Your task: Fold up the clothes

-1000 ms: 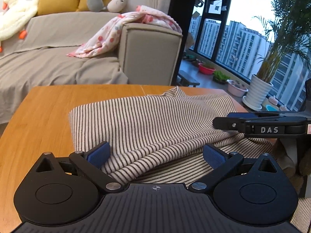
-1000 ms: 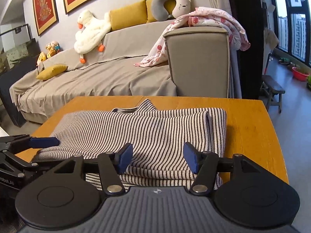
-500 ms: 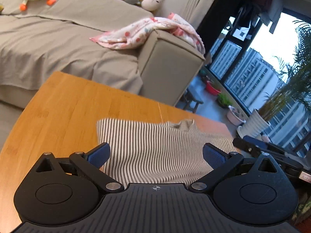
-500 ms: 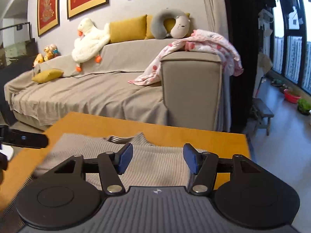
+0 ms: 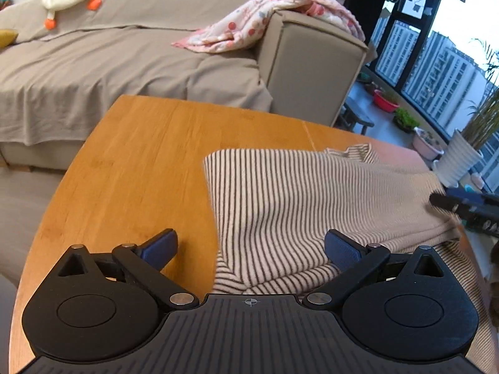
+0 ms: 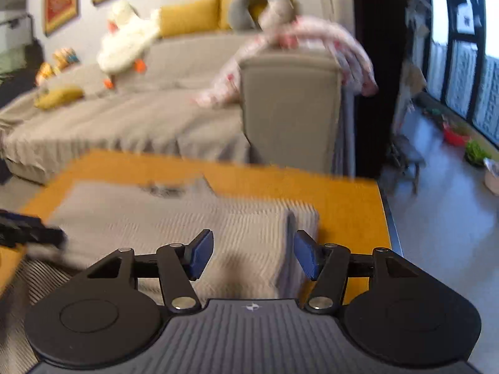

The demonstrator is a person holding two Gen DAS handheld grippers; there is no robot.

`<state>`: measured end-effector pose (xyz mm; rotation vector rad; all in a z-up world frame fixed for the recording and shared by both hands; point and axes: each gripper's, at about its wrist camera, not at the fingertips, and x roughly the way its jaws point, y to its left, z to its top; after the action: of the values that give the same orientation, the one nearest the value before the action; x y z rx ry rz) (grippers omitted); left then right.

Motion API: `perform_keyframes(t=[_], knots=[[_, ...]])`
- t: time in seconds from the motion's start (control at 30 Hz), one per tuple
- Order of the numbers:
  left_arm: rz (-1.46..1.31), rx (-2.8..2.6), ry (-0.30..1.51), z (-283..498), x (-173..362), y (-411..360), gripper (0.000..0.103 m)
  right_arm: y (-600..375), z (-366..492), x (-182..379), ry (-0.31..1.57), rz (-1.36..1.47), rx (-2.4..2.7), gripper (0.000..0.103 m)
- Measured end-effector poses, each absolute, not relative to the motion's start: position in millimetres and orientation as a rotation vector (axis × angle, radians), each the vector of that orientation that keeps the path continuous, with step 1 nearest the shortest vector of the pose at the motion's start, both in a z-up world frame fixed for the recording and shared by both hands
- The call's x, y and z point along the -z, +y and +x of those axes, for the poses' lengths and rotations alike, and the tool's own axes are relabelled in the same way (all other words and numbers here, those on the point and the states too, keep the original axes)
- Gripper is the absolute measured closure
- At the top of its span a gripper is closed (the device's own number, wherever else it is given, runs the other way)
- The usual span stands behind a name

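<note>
Your left gripper point(image 5: 251, 247) has its fingers released, the striped garment point(image 5: 312, 196) lying on the worktop point(image 5: 140, 162) beneath them. Your right gripper point(image 6: 254, 257) fingers are parted too, above the garment's folded edge, gripping nothing.

Both views are being lit by soft daylight from the windows point(image 5: 436, 71) — the sky there is being blown out to near white. The left wrist view is staying fairly sharp, with slight smearing on the striped garment point(image 5: 312, 205). The right wrist view is being heavily motion-blurred — the sofa point(image 6: 156, 118) and table point(image 6: 343, 205) are being smeared. Straight edges are being bent by fisheye distortion.
</note>
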<state>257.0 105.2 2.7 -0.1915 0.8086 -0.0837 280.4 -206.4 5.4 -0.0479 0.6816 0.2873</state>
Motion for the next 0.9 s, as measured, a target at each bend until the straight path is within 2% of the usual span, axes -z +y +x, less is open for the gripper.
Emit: perform_keyframes(t=[0.07,0.13,0.37,0.53,0.57,0.67,0.73,0.77,0.9], knots=[[-0.181,0.075,0.817,257,1,106,0.000,-217,284,7,0.715,0.005,-0.282,0.038],[-0.168,0.069,0.810,257,3,107,0.000,-225,287,5,0.736,0.056,-0.283,0.038],[-0.206,0.129,0.778,268,-8,116,0.000,-203,304,-40,0.647,0.010,-0.413,0.042],[-0.236,0.126,0.762,282,-14,123,0.000,-158,351,-27,0.665,-0.036,-0.464,0.045],[-0.247,0.133,0.761,281,-15,126,0.000,-151,362,-22,0.671,-0.044,-0.465,0.049],[-0.283,0.139,0.748,271,-20,136,0.000,-136,389,2,0.749,-0.055,-0.502,0.079],[-0.311,0.141,0.734,264,-24,143,0.000,-127,387,8,0.744,-0.115,-0.519,0.085],[-0.325,0.147,0.726,262,-26,147,0.000,-125,382,5,0.724,-0.135,-0.527,0.097],[-0.380,0.147,0.693,255,-37,161,0.000,-140,338,-38,0.600,-0.104,-0.572,0.098]])
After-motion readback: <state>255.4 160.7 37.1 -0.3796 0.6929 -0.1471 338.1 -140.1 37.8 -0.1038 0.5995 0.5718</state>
